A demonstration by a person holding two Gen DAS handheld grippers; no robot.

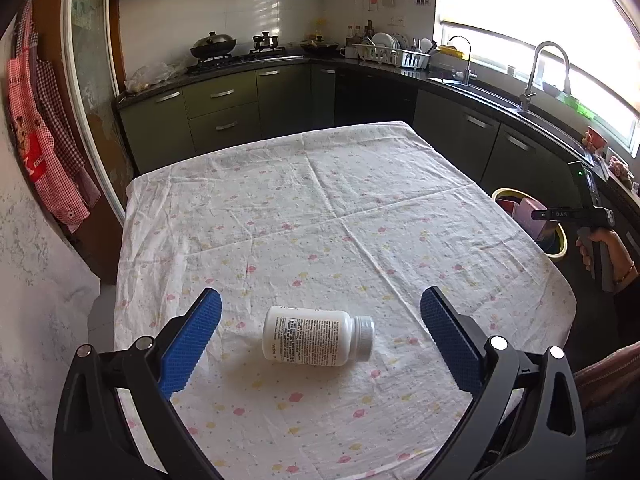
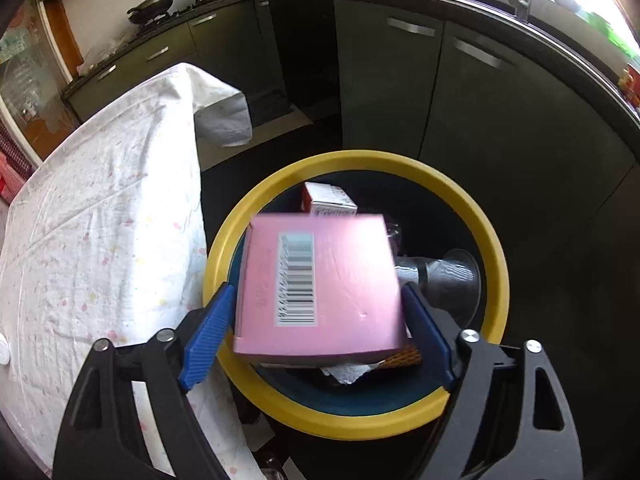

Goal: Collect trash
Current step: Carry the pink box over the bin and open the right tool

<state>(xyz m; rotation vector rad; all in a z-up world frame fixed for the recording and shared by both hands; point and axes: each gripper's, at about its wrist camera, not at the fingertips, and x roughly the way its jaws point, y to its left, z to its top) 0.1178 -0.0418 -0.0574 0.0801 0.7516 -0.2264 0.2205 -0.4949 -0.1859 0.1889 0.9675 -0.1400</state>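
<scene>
A white pill bottle [image 1: 316, 336] with a grey cap lies on its side on the floral tablecloth [image 1: 320, 200]. My left gripper [image 1: 320, 296] hovers over it, open wide, with a blue pad on either side and neither touching it. My right gripper [image 2: 317, 291] points down over a yellow-rimmed trash bin [image 2: 360, 160] beside the table. A pink box [image 2: 320, 280] with a barcode sits blurred between its fingers; the pads stand just off the box's sides. The left wrist view shows the same bin [image 1: 562, 240] and the hand [image 1: 596, 240] holding that gripper.
Inside the bin lie a red-and-white carton [image 2: 328, 198], a clear plastic cup [image 2: 448, 276] and crumpled paper [image 2: 348, 372]. Dark kitchen cabinets [image 2: 500, 120] and a counter with a sink run behind the bin. The table's edge [image 2: 192, 240] is close on the bin's left.
</scene>
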